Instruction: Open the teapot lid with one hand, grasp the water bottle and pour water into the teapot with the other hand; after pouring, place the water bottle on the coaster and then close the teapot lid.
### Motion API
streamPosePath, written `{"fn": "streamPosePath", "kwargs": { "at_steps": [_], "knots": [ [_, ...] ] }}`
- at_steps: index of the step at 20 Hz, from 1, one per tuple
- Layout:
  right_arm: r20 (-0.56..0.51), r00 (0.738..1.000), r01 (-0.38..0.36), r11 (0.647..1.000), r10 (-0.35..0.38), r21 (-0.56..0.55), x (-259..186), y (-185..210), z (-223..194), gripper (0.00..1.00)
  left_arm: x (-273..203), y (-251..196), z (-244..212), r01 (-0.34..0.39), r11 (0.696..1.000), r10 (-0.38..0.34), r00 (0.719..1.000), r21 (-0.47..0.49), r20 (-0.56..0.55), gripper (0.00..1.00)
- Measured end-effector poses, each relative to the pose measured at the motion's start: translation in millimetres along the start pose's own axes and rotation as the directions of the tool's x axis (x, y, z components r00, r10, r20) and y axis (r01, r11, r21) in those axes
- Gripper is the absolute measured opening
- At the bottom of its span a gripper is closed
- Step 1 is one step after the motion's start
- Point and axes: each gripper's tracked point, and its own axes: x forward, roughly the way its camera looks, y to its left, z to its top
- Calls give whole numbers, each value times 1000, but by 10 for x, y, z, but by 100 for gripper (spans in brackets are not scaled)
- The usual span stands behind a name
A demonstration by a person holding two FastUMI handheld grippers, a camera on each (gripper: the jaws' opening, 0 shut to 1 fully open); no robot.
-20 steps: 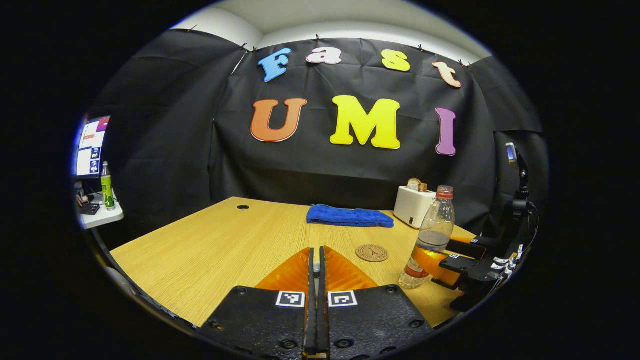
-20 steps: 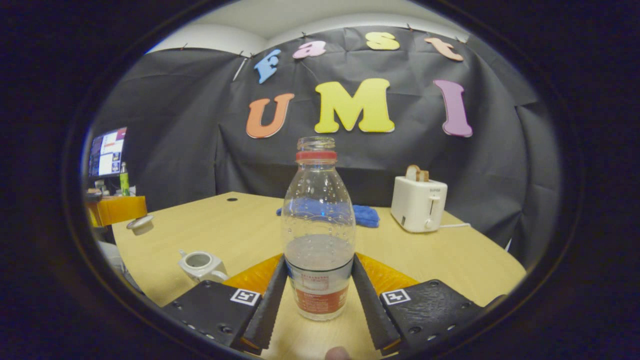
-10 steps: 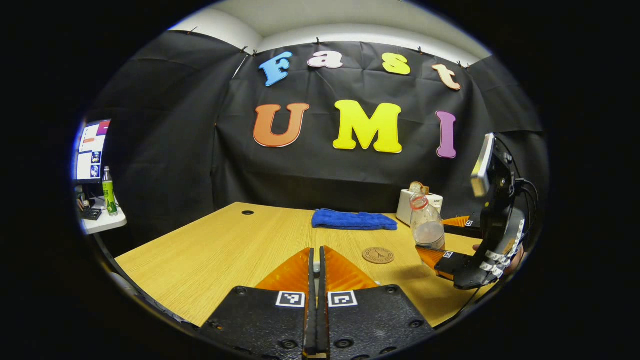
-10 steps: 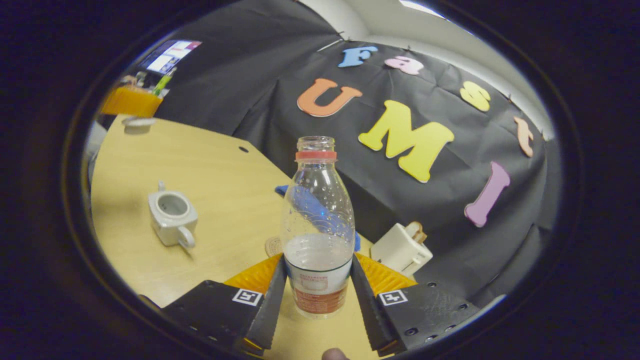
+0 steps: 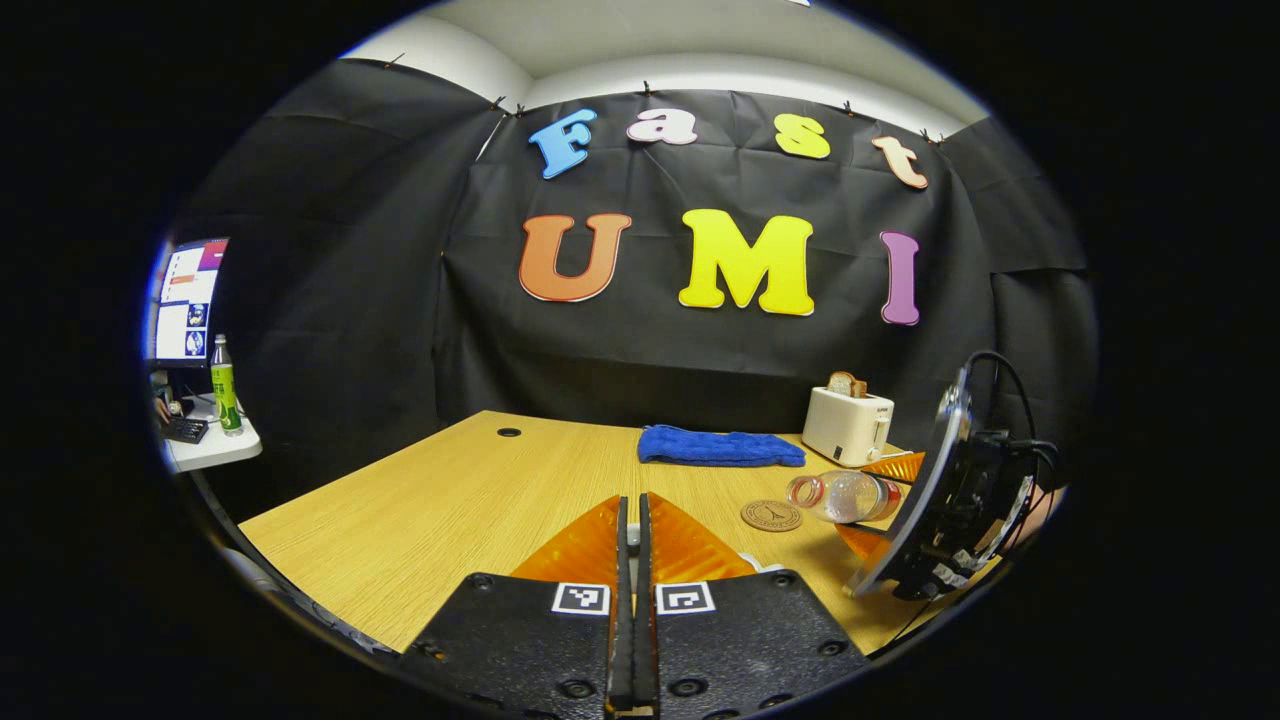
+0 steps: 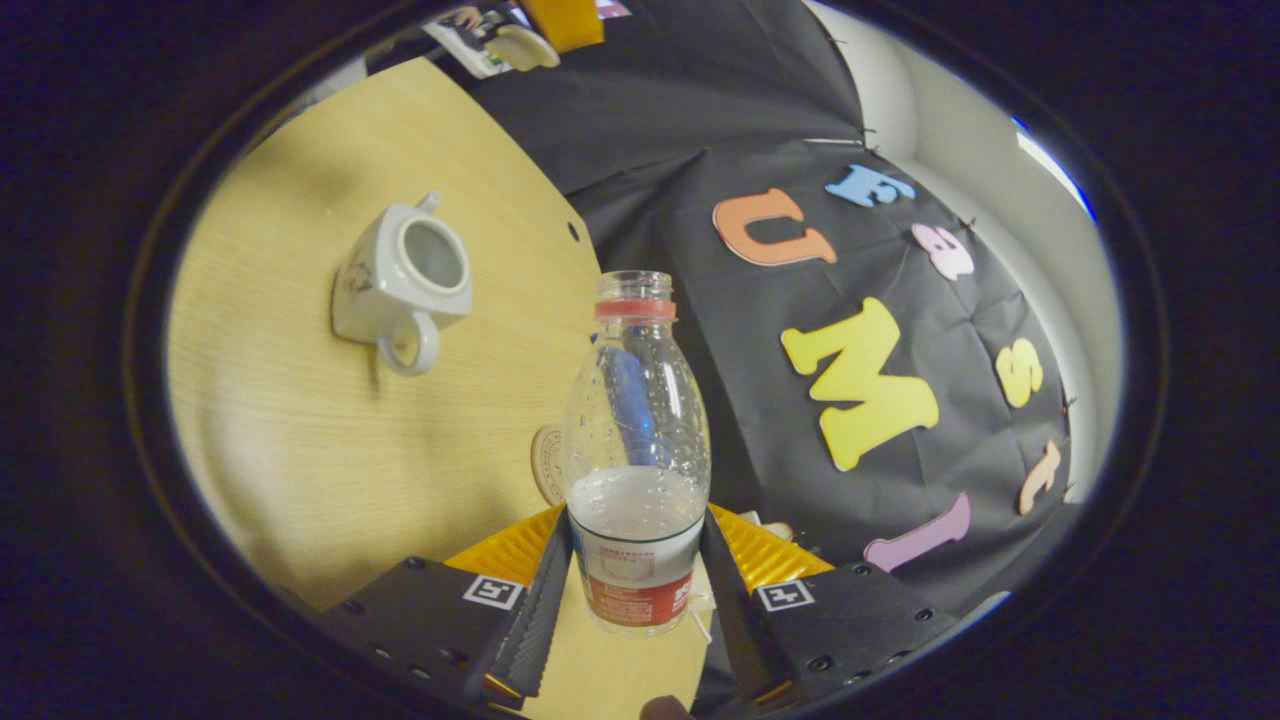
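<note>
My right gripper [image 6: 635,570] is shut on the clear water bottle [image 6: 635,470], which has no cap and is partly filled. In the left gripper view the water bottle [image 5: 845,495] lies almost level above the table, mouth to the left, held by the right gripper [image 5: 878,500]. The white teapot [image 6: 400,285] stands on the wooden table [image 6: 280,440] with no lid on it, apart from the bottle's mouth. My left gripper [image 5: 629,505] is shut; the teapot lid [image 6: 522,47] hangs under its fingers [image 6: 565,15]. The round coaster [image 5: 771,515] lies bare beside the bottle.
A white toaster [image 5: 848,425] with bread stands at the back right, with a blue cloth [image 5: 720,447] to its left. A side table holds a green bottle [image 5: 225,385] and a monitor [image 5: 185,300] at far left. A cable hole [image 5: 508,432] marks the table's back.
The right gripper lifted the water bottle off the table and rolled it from upright to nearly level, mouth toward the teapot. The left gripper stayed shut and rose slightly.
</note>
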Motion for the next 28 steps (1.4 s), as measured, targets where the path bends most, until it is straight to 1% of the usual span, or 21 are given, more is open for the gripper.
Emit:
{"fn": "streamPosePath", "kwargs": {
  "at_steps": [3,5,8,12,13,19,27,28],
  "knots": [
    [25,1000,21,996,-19,-87,11,-4,47,70,4,15,-19,1,1000,0,1000,9,-7,3],
    [36,999,29,991,-25,-131,19,19,69,71,2,23,-9,0,1000,0,1000,14,-5,3],
    [54,997,71,977,-62,-199,37,-54,127,70,-21,41,18,3,1000,-3,1000,16,1,3],
    [78,995,85,960,-67,-265,23,-14,188,70,-39,98,43,-6,1000,6,1000,24,6,3],
    [84,994,90,955,-69,-283,16,-27,203,71,-46,109,44,-7,1000,7,1000,21,6,3],
    [110,992,97,930,-62,-355,50,-1,328,70,-60,137,43,-2,1000,2,1000,14,1,3],
    [134,988,132,888,-80,-441,51,-64,412,70,-78,187,38,-1,1000,2,1000,17,-1,3],
    [138,987,138,881,-83,-453,45,-71,418,71,-77,192,42,-2,1000,2,1000,14,-2,3]
  ]
}}
